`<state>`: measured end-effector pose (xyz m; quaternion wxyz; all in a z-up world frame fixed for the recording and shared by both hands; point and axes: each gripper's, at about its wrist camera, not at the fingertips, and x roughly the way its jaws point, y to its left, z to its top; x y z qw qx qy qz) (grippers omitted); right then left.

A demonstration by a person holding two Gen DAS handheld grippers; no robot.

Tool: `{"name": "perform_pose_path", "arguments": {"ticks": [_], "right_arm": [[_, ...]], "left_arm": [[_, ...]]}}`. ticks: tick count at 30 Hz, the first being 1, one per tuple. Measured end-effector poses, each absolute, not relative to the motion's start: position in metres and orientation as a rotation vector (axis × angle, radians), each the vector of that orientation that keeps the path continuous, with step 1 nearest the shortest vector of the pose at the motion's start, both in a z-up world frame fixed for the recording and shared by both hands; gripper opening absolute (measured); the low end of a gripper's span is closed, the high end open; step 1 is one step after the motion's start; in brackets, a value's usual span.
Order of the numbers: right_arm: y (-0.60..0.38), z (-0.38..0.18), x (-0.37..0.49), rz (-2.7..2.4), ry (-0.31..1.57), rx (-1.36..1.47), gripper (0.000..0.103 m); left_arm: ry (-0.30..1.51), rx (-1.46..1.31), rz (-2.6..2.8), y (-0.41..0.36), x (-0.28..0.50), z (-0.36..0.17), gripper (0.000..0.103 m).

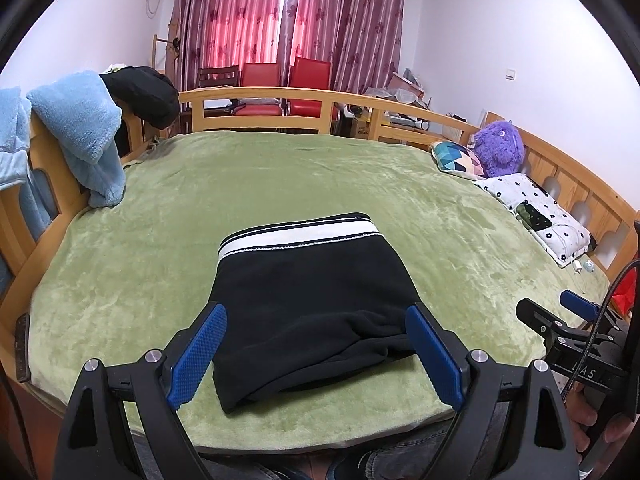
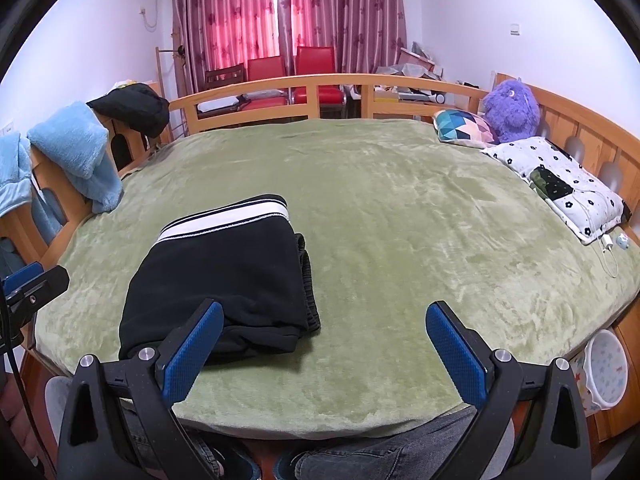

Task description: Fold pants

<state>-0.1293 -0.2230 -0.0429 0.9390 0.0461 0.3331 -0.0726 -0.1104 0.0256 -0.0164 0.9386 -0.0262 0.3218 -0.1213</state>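
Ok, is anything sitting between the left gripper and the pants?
Nothing visible. The left gripper is open right at the near edge of the folded pants, with only green blanket around them. The right gripper is open, off to their side.

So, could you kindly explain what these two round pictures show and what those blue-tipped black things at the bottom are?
They are hand-held grabbing tools, one in each of a person's hands, each with a wide-angle camera looking forward along its two fingers. One picture comes from the left gripper, the other from the right gripper. Both stand open and hold nothing. Ahead lies a bed with a green blanket. On it rest black pants, folded into a compact bundle, striped waistband on the far side. Near the headboard sit a patterned pillow, a purple plush toy and a floral pillow.
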Motion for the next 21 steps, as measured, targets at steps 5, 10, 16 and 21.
{"name": "perform_pose_path", "arguments": {"ticks": [5, 10, 16, 21], "right_arm": [[-0.2237, -0.0406, -0.1314, -0.149, 0.675, 0.092, 0.100], [-0.2238, -0.0393, -0.1328, -0.147, 0.675, 0.087, 0.100], [-0.2219, -0.0369, -0.1326, -0.146, 0.676, 0.080, 0.100], [-0.2225, -0.0367, -0.1321, -0.149, 0.678, 0.089, 0.100]], "left_arm": [[0.657, -0.052, -0.251, 0.0252, -0.1105, -0.0161, 0.091], [0.658, -0.058, -0.250, 0.0258, -0.1126, -0.0163, 0.091], [0.659, -0.061, -0.244, 0.0269, -0.1138, -0.0158, 0.091], [0.659, -0.060, -0.241, 0.0263, -0.1134, -0.0160, 0.091]]}}
